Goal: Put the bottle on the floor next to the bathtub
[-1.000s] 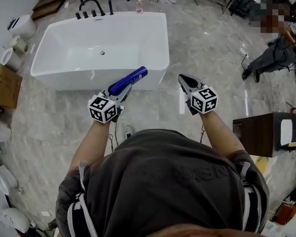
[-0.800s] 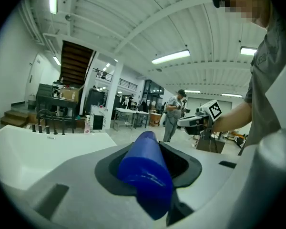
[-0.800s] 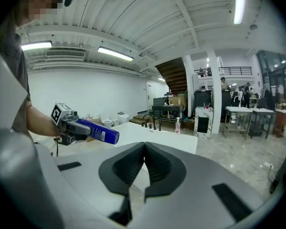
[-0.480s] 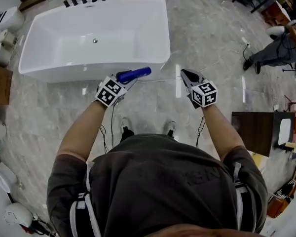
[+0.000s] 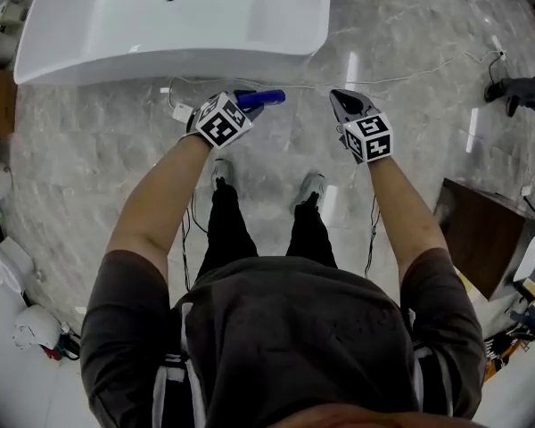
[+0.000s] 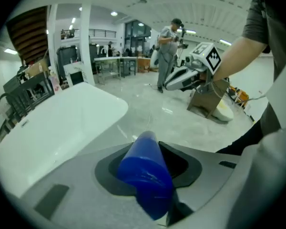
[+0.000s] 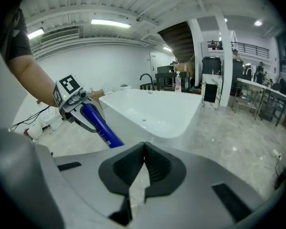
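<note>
The left tool [image 5: 239, 104] pinched a blue bottle [image 5: 264, 97], held in the air over the marble floor [image 5: 410, 78], just in front of the white bathtub [image 5: 178, 57]. The bottle's long axis lay nearly level, along the tub's near wall, pointing toward the right tool [image 5: 343, 103], whose jaws were pressed together on nothing.
</note>
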The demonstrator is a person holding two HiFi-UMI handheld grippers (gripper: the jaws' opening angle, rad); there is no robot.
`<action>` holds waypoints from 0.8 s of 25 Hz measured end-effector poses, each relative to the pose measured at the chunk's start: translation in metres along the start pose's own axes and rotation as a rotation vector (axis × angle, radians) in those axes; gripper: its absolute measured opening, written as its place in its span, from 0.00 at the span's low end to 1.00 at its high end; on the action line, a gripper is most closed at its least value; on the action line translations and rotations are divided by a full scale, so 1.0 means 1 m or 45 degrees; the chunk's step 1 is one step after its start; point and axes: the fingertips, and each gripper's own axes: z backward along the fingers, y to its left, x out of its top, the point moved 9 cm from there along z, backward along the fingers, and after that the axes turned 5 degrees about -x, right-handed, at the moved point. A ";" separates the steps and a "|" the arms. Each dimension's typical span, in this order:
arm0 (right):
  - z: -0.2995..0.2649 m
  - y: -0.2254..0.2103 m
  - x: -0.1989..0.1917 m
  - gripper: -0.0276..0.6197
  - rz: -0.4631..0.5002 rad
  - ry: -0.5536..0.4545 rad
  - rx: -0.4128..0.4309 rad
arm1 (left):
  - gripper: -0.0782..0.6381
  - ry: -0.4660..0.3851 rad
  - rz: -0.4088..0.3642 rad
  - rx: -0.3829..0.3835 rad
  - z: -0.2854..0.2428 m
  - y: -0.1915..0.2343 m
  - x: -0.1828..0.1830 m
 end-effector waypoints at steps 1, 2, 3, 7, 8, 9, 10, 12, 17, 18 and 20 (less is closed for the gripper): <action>-0.013 -0.003 -0.018 0.03 -0.001 0.026 -0.001 | 0.30 0.040 -0.006 -0.010 -0.023 0.003 -0.014; -0.027 -0.006 -0.035 0.03 -0.003 0.050 -0.002 | 0.30 0.083 -0.013 -0.019 -0.045 0.007 -0.029; -0.040 -0.009 -0.052 0.03 -0.006 0.071 -0.001 | 0.30 0.125 -0.019 -0.027 -0.067 0.013 -0.044; -0.096 -0.017 -0.119 0.03 -0.034 0.132 0.012 | 0.30 0.265 -0.038 -0.031 -0.145 0.041 -0.105; -0.111 -0.020 -0.135 0.03 -0.038 0.143 0.015 | 0.30 0.285 -0.034 -0.025 -0.162 0.050 -0.118; -0.126 -0.022 -0.150 0.03 -0.043 0.153 0.015 | 0.30 0.300 -0.025 -0.017 -0.180 0.058 -0.131; -0.142 -0.025 -0.165 0.03 -0.049 0.162 0.013 | 0.31 0.315 -0.017 -0.011 -0.197 0.066 -0.144; -0.173 -0.030 -0.194 0.03 -0.066 0.177 0.006 | 0.31 0.357 -0.023 -0.004 -0.232 0.080 -0.168; -0.245 -0.040 -0.260 0.03 -0.074 0.217 0.000 | 0.30 0.445 -0.085 -0.009 -0.310 0.106 -0.211; -0.257 -0.041 -0.272 0.03 -0.068 0.227 0.002 | 0.30 0.454 -0.098 -0.014 -0.323 0.108 -0.216; -0.277 -0.043 -0.294 0.03 -0.060 0.245 0.006 | 0.30 0.471 -0.122 -0.027 -0.349 0.111 -0.226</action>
